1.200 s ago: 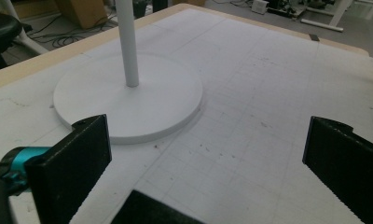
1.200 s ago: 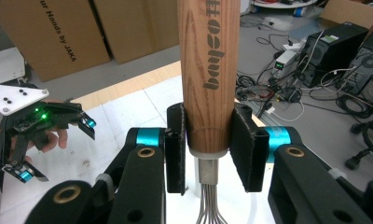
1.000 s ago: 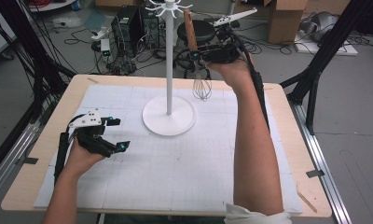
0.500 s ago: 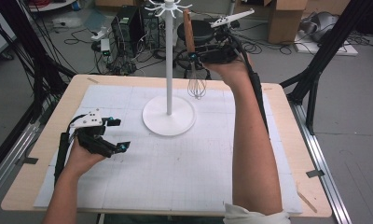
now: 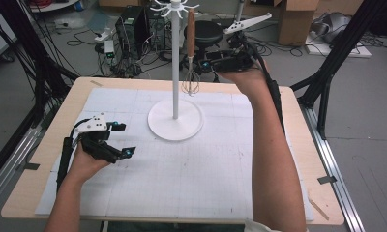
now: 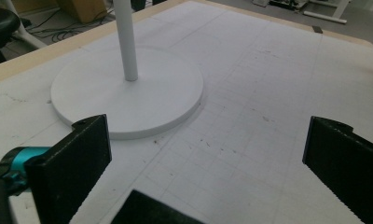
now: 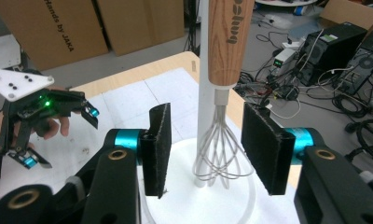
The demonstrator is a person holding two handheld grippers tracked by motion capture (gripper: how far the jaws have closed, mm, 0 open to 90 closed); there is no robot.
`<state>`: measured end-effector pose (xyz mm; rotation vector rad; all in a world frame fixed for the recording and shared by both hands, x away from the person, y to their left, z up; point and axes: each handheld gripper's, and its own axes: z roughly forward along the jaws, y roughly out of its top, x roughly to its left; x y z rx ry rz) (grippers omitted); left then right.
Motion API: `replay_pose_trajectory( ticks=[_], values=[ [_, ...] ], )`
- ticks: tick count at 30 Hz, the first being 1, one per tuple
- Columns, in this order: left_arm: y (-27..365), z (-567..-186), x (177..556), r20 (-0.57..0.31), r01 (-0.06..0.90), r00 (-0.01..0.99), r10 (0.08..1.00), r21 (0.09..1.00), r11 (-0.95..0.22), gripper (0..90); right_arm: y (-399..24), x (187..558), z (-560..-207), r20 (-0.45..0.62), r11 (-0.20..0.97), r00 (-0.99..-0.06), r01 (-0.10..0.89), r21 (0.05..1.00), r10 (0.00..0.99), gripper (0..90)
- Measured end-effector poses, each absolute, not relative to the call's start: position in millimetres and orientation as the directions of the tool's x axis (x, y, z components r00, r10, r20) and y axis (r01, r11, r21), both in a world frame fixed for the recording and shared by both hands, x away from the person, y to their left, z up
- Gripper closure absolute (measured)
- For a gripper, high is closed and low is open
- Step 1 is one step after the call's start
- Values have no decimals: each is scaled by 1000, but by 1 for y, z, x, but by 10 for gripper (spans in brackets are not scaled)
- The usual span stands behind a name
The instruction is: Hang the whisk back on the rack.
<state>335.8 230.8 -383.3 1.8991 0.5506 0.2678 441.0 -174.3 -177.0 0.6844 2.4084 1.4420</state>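
Whisk: the whisk (image 7: 220, 154) is hanging upright from the top of the stand (image 5: 175, 72), just beside the pole; it is having a wooden handle with dark letters and thin steel wires below, ending above the base.
Right gripper: the right gripper (image 7: 208, 149) is being held at the far side of the table, with its jaws standing apart, one on each side of the wires and not touching them.
Stand: the white pole is rising from a round white base (image 6: 128, 93) that is sitting on the mat (image 5: 191, 174) near the far middle.
Left gripper: the left gripper (image 5: 118, 139) is resting near the left edge of the mat, well apart from the stand, with its jaws wide apart and gripping nothing.
Open room: the near half of the mat is lying bare between the two arms.
Edges: the wooden table (image 5: 32, 193) is showing as a narrow border around the mat.
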Motion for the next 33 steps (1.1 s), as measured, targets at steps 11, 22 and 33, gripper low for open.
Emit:
replay_pose_trajectory(
  ticks=[11,22,33],
  values=[
    [230,-382,335,-61,241,867,495,920,-308,16,-181,426,-184,-2,414,-868,235,880,497,439],
    [230,-383,335,-68,246,866,496,920,-304,16,-190,416,-199,12,418,-874,245,875,486,379],
    [231,-382,334,-69,243,866,495,924,-296,16,-203,397,-217,21,390,-885,227,892,466,328]
  ],
)
